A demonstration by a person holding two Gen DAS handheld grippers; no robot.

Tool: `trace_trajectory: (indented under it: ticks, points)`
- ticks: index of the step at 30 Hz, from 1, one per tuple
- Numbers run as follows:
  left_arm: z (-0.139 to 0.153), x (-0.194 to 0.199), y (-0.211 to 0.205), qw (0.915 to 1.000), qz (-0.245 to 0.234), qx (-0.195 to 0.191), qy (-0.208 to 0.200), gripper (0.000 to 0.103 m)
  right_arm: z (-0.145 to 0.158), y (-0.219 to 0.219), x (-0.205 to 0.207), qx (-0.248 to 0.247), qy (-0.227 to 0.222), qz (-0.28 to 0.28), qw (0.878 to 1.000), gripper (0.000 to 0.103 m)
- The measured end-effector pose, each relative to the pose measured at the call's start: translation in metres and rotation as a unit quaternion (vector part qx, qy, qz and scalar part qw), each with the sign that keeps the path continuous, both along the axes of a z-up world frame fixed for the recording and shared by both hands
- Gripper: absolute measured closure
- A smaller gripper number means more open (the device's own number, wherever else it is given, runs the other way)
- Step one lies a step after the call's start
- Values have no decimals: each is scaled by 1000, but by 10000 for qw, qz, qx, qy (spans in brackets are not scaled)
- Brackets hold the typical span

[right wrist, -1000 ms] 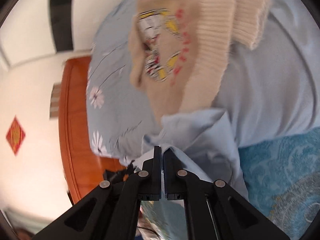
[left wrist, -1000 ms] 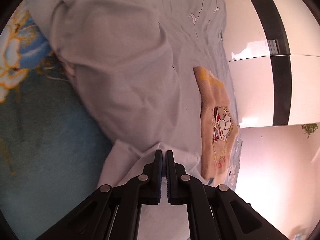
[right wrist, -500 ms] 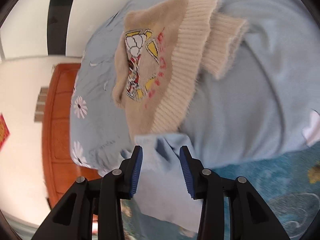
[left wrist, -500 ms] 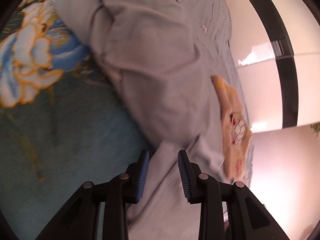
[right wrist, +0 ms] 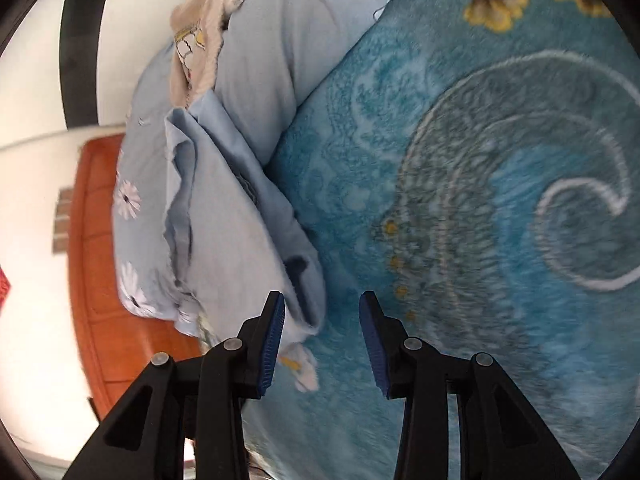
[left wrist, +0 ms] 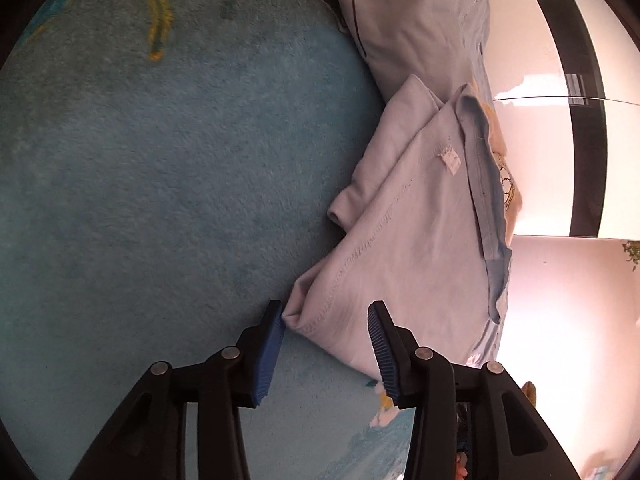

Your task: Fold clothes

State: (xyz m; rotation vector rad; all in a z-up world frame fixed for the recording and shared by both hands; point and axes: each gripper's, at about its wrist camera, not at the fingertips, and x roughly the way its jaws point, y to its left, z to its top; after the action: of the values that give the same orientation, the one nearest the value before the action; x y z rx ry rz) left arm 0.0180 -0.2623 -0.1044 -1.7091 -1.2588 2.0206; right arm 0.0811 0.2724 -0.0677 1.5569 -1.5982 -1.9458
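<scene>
While its jaws are opening, the left gripper (left wrist: 326, 322) frames a corner of the pale blue shirt (left wrist: 420, 248) without pinching it. The right gripper (right wrist: 322, 312) stands spread beside the shirt's other edge. The folded shirt lies on a teal blanket (left wrist: 160, 180), near a beige sweater (right wrist: 196, 36).

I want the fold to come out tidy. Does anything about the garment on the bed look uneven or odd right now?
Somewhat. The light blue shirt lies inside out on the teal blanket, its seam stitching and label exposed. In the right wrist view its left edge is crumpled in loose layers.
</scene>
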Motion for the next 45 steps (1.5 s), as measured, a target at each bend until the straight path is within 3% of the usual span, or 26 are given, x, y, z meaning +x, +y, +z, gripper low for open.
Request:
trace_trajectory:
  ticks: [5, 8, 9, 10, 11, 14, 21, 25, 28, 30, 32, 35, 38, 43, 45]
  points:
    - [-6, 2, 3, 9987, 438, 216, 166, 56, -6, -19, -7, -152, 96, -355, 9992, 62]
    - [-6, 7, 9, 9983, 519, 88, 268, 60, -6, -26, -8, -169, 161, -544, 9982, 68]
    - [-6, 8, 10, 9981, 541, 15, 284, 63, -6, -25, -8, -169, 146, -604, 9979, 80]
    - [-5, 10, 12, 9980, 562, -58, 300, 74, -7, -24, -8, -167, 119, -663, 9976, 90]
    - [-6, 11, 13, 9977, 608, -109, 279, 84, -7, -21, -7, -182, 94, -715, 9972, 93]
    - [-7, 16, 14, 9966, 803, -111, 153, 94, -1, -14, -3, -141, 37, -751, 9971, 97]
    - [26, 32, 29, 9965, 780, -264, 141, 97, 37, -18, 11, -106, 193, -800, 9966, 98]
    - [42, 63, 26, 9967, 748, -289, 128, 97, 54, -18, 39, -27, 192, -733, 9971, 98]
    - [51, 98, -9, 9969, 679, -384, 43, 97, 56, -22, 69, 86, -29, -565, 9984, 98]
    - [59, 122, -66, 9968, 699, -372, -48, 98, 54, -24, 90, 172, -160, -491, 9985, 98]
    - [62, 125, -85, 9966, 711, -387, -123, 98, 52, -25, 112, 215, -303, -444, 9983, 98]
    - [64, 156, -89, 9968, 670, -391, -181, 98, 48, -24, 140, 257, -457, -428, 9977, 98]
    - [59, 157, -90, 9973, 588, -399, -200, 98, 49, -20, 160, 295, -481, -437, 9974, 98]
    - [62, 180, -100, 9971, 565, -481, -153, 100, 56, -19, 174, 549, -517, -257, 9968, 98]
    - [61, 189, -110, 9970, 671, -316, -212, 100, 55, -24, 176, 583, -546, -206, 9966, 98]
